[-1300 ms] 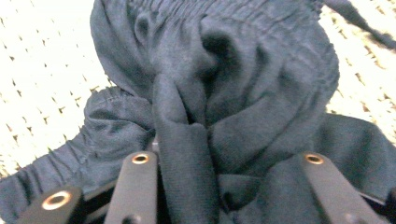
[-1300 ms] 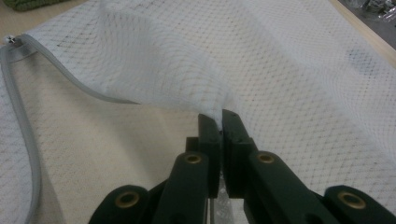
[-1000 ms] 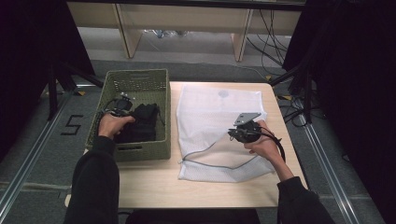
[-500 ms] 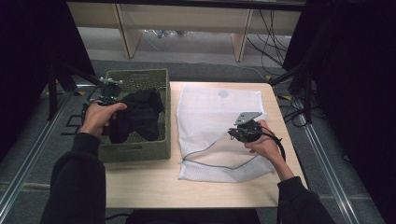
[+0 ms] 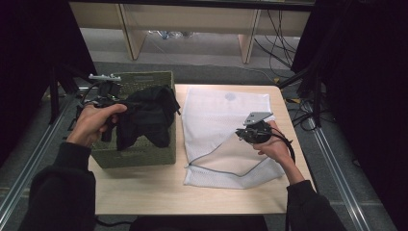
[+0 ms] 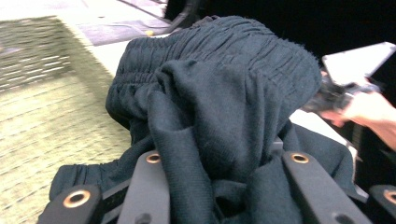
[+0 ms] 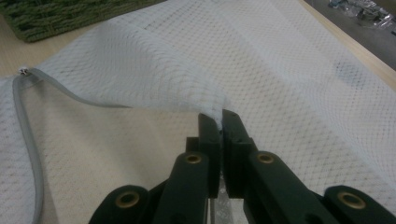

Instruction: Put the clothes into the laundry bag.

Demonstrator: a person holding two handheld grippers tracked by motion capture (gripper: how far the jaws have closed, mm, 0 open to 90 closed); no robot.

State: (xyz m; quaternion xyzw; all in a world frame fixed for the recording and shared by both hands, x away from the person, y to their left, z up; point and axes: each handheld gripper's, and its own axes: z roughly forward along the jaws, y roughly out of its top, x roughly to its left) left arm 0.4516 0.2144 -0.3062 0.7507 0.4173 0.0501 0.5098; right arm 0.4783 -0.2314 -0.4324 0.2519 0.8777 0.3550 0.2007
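A soft, limp black garment (image 5: 144,118) was clamped in the left gripper (image 5: 111,107) above the green basket (image 5: 137,154); a bunched fold near its ribbed band seemed the surest hold. The right gripper (image 7: 219,122) was pinched together on the light mesh bag's (image 5: 226,125) upper layer, lifting it open on the table (image 5: 144,187).

My left gripper (image 5: 113,107) hung raised above the bench's left edge, forearm angled up, its jaws clamped on a bunch of dark cloth (image 6: 219,107). My right gripper (image 5: 253,131) sat low near the right edge, jaws pinched tight on a fold of white mesh (image 7: 154,74).
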